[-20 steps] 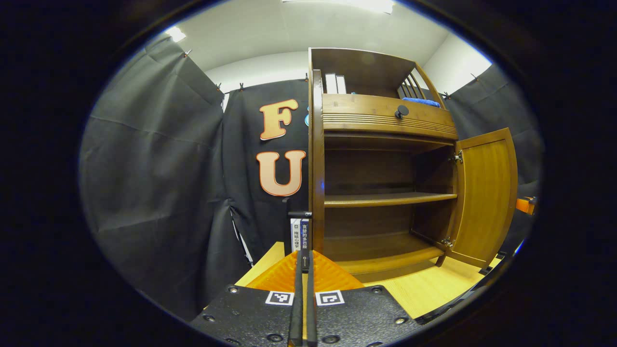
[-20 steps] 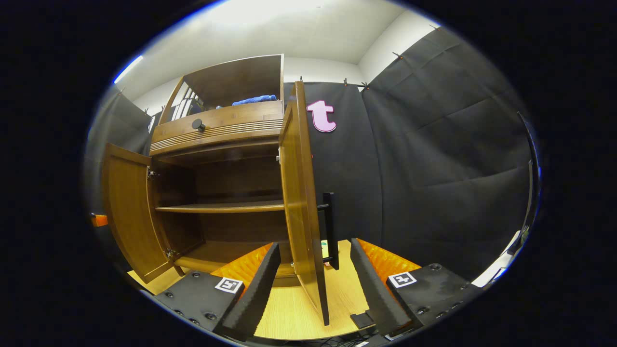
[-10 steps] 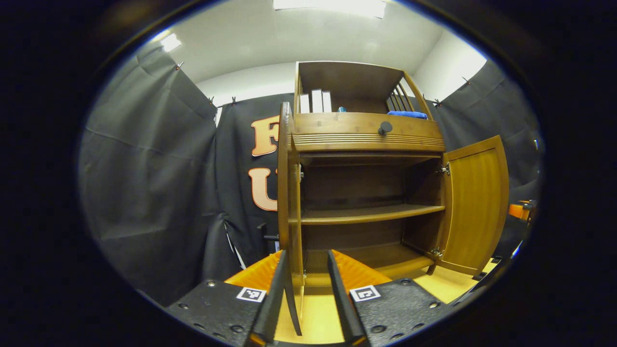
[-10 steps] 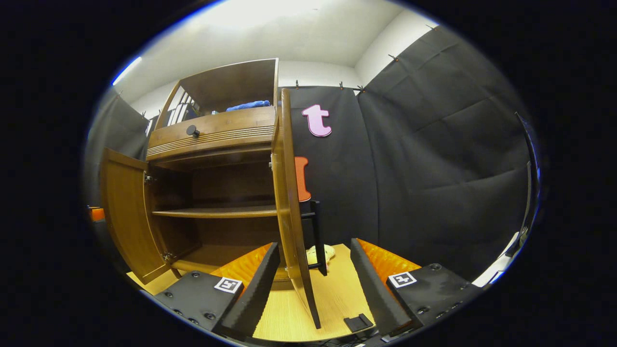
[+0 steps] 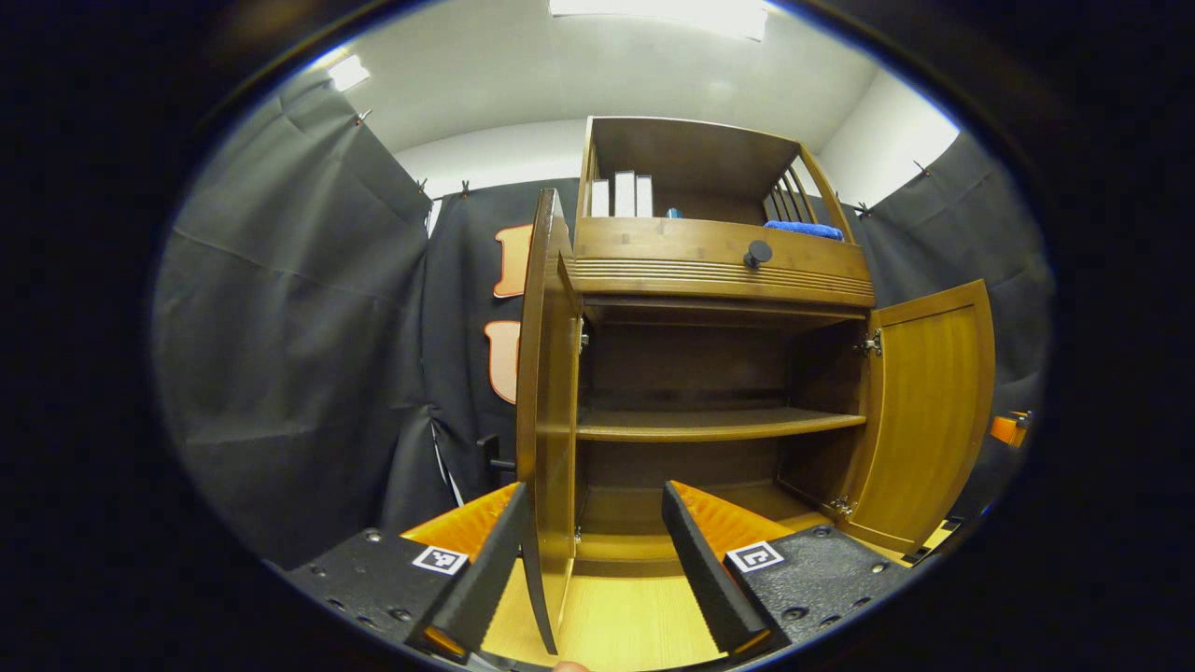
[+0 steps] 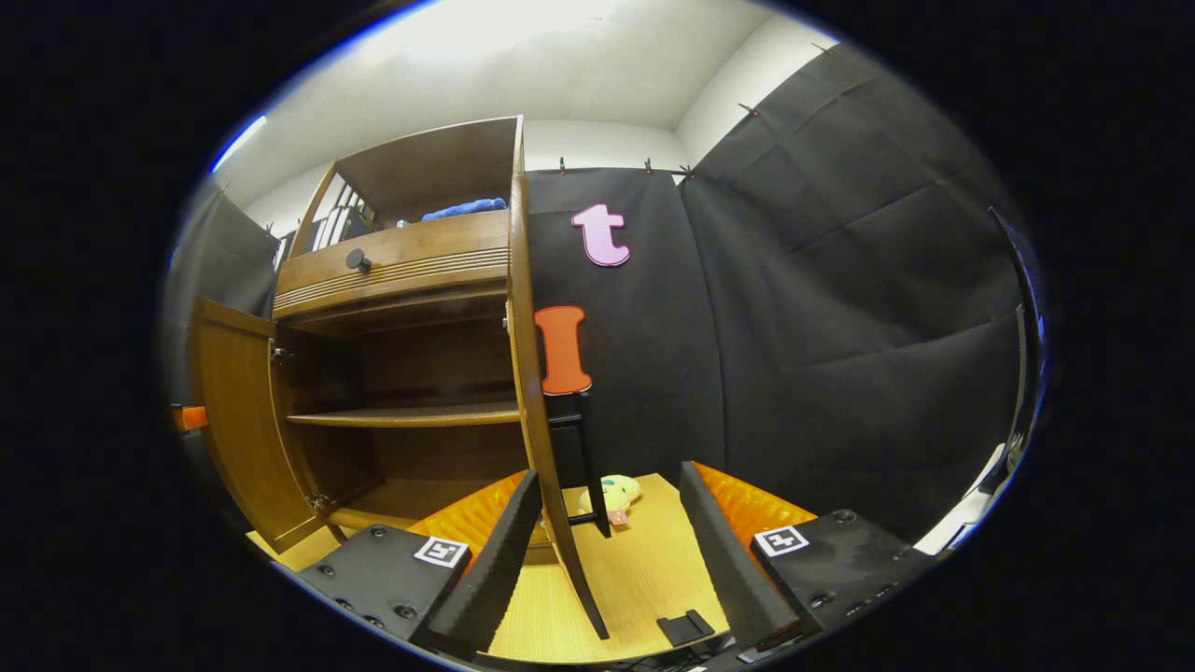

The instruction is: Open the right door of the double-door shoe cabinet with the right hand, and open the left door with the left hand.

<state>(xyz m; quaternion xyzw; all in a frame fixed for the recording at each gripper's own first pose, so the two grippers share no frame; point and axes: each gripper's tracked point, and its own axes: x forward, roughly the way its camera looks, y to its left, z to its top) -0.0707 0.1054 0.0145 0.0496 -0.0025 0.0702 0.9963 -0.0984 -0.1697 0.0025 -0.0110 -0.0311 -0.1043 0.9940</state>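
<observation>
Now the left gripper (image 5: 588, 569) has its fingers spread wide, where a second ago they were pressed together on the left door (image 5: 546, 411); that door stands edge-on between them, untouched. The right gripper (image 6: 607, 551) is spread too, the right door (image 6: 537, 392) edge-on between its fingers and swung further out than before. Both doors of the cabinet (image 5: 719, 280) look fully open, so the task seems done and only backing away remains. Books (image 5: 621, 196) and a blue cloth (image 5: 803, 227) sit on the top shelf, above a drawer knob (image 5: 757, 252). A small plush toy (image 6: 611, 492) lies on the floor behind the right door, beside its black handle (image 6: 583, 457); nothing blocks a retreat
</observation>
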